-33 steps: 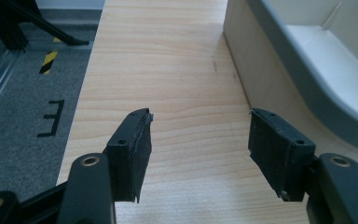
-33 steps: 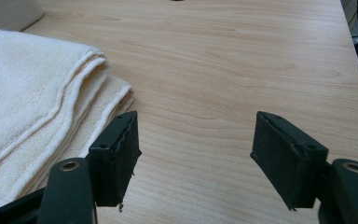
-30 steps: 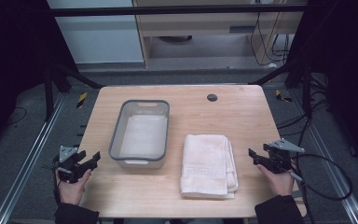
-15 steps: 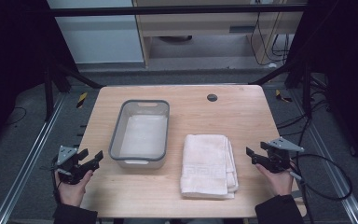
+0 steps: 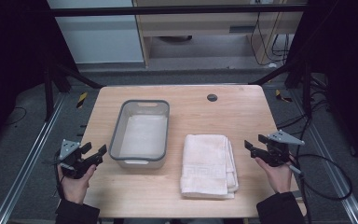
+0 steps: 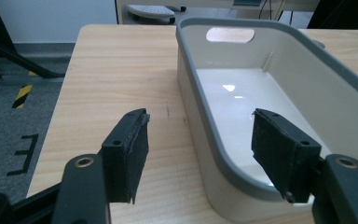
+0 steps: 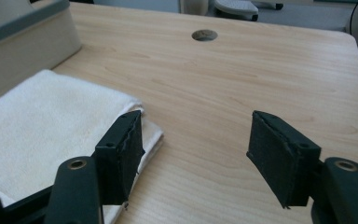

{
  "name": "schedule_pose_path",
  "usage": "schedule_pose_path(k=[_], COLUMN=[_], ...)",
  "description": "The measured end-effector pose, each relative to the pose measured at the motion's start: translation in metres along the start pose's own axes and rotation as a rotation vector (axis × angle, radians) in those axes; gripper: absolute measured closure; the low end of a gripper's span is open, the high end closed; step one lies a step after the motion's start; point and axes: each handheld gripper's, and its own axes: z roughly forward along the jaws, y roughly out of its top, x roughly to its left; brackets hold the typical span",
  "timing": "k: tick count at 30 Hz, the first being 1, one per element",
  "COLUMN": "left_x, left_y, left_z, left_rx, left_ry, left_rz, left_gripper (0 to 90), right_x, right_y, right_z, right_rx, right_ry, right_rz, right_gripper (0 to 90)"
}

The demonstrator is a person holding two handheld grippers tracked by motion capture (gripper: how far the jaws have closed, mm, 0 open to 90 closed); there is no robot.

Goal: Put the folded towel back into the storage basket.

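A grey plastic tub (image 5: 142, 133) stands empty on the wooden table (image 5: 242, 116), left of centre. A folded white towel (image 5: 208, 164) lies flat just right of it. My left gripper (image 5: 93, 152) is open at the table's left edge, its jaws pointing at the tub's near left corner (image 6: 223, 154). My right gripper (image 5: 254, 143) is open near the right edge, a short way right of the towel (image 7: 42, 126). Nothing sits between either pair of jaws.
A round cable hole (image 5: 212, 97) lies at the table's far middle, also seen ahead of the right gripper (image 7: 204, 35). Cables (image 5: 326, 182) trail off the right side. Bare wood stretches behind the towel and right of the tub.
Both grippers have edged slightly inward toward the tub and the towel. Their jaws stay open; tub and towel have not moved.
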Motion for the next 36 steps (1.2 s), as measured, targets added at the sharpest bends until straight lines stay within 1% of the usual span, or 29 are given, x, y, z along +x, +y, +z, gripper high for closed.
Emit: schedule_pose_path(k=[4, 5, 7, 10, 11, 13, 17, 18, 19, 22, 25, 26, 29, 30, 31, 33, 34, 36], left_x=[-0.006, -0.011, -0.013, -0.021, -0.027, -0.029, -0.038, -0.041, -0.041, -0.047, -0.055, -0.057, -0.066, -0.071, -0.071, -0.082, -0.082, -0.088], left_y=[0.009, 0.013, 0.015, 0.018, 0.019, 0.020, 0.020, 0.020, 0.020, 0.020, 0.020, 0.021, 0.022, 0.023, 0.023, 0.024, 0.024, 0.025], left_z=[0.001, 0.002, 0.002, 0.004, 0.005, 0.006, 0.010, 0.011, 0.011, 0.013, 0.014, 0.015, 0.015, 0.016, 0.016, 0.018, 0.018, 0.019], left_rx=[-0.018, -0.025, -0.027, -0.033, -0.031, -0.032, -0.027, -0.026, -0.026, -0.022, -0.019, -0.019, -0.018, -0.016, -0.016, -0.018, -0.018, -0.013], left_ry=[-0.018, -0.030, -0.036, -0.053, -0.064, -0.067, -0.068, -0.074, -0.074, -0.082, -0.103, -0.109, -0.125, -0.140, -0.140, -0.160, -0.160, -0.168], left_rz=[0.001, 0.003, 0.006, 0.018, 0.026, 0.031, 0.056, 0.059, 0.059, 0.068, 0.070, 0.073, 0.083, 0.089, 0.089, 0.099, 0.099, 0.109], left_gripper=[36.3, 36.4, 36.5, 36.8, 36.9, 36.9, 37.0, 37.0, 37.0, 37.2, 37.9, 38.0, 38.0, 38.0, 38.0, 38.0, 38.0, 38.0], right_x=[0.002, 0.002, 0.002, 0.004, 0.004, 0.005, 0.007, 0.008, 0.008, 0.011, 0.014, 0.017, 0.020, 0.022, 0.022, 0.025, 0.025, 0.027], right_y=[0.009, 0.011, 0.012, 0.017, 0.020, 0.022, 0.028, 0.030, 0.030, 0.033, 0.036, 0.039, 0.042, 0.044, 0.044, 0.046, 0.046, 0.046], right_z=[-0.001, -0.001, -0.001, -0.001, -0.001, -0.001, -0.001, -0.001, -0.001, 0.002, 0.004, 0.007, 0.008, 0.010, 0.010, 0.013, 0.013, 0.015], right_rx=[-0.017, -0.021, -0.017, -0.016, -0.017, -0.018, -0.027, -0.028, -0.028, -0.033, -0.038, -0.040, -0.039, -0.039, -0.039, -0.035, -0.035, -0.030], right_ry=[0.009, 0.013, 0.020, 0.024, 0.029, 0.031, 0.039, 0.044, 0.044, 0.054, 0.068, 0.075, 0.080, 0.092, 0.092, 0.098, 0.098, 0.102], right_rz=[0.000, 0.003, 0.004, 0.001, 0.003, 0.002, 0.003, 0.004, 0.004, 0.011, 0.016, 0.012, 0.005, 0.007, 0.007, 0.004, 0.004, -0.002], right_gripper=[34.7, 34.9, 36.1, 37.7, 38.3, 38.5, 38.6, 38.6, 38.6, 38.7, 38.7, 38.7, 38.7, 38.6, 38.6, 38.2, 38.2, 38.1])
